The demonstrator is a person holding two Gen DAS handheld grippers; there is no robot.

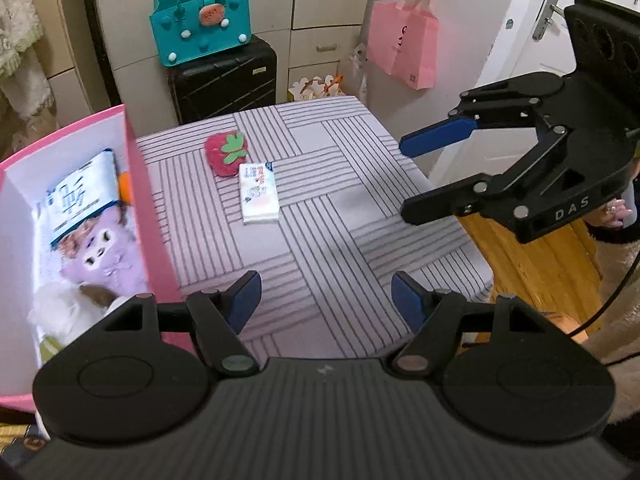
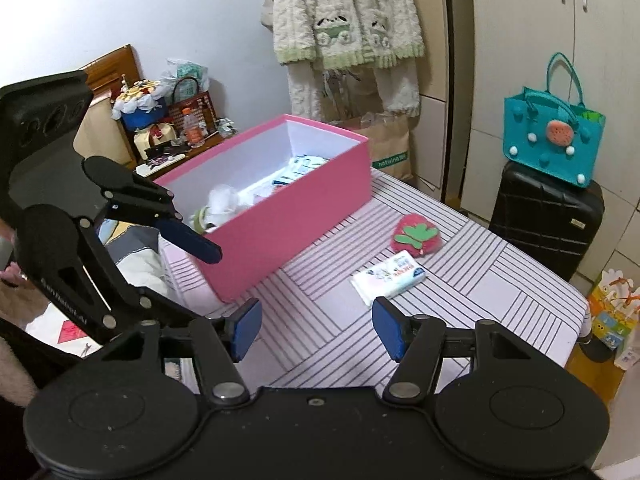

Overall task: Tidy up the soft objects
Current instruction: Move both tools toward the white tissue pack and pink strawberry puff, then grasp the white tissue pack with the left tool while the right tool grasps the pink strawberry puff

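Soft things lie in two places: some in a pink box (image 1: 136,184) with a white inside, and two on the table beside it. In the box are a purple plush doll (image 1: 100,256), a white fluffy toy (image 1: 60,312), a blue-and-white pack (image 1: 80,196) lying over the doll's head, and something orange (image 1: 125,186) against the wall, mostly hidden. On the table (image 1: 320,216), which wears a pale lilac cloth with dark stripe blocks, a red strawberry plush (image 1: 226,152) with a green leaf touches the corner of a flat tissue pack (image 1: 259,194); both lie apart from the box. The left gripper (image 1: 326,300) hangs over the near table edge with its blue-padded fingers spread and nothing between them. The right gripper (image 2: 316,326) is likewise spread and empty, above the cloth just short of the tissue pack. Behind the table a teal bag (image 1: 200,28) sits on a black suitcase (image 1: 224,80), a pink paper bag (image 1: 402,50) hangs by a white door (image 1: 520,40), and a fluffy cream garment (image 2: 344,12) hangs on the wall. The floor is wooden.
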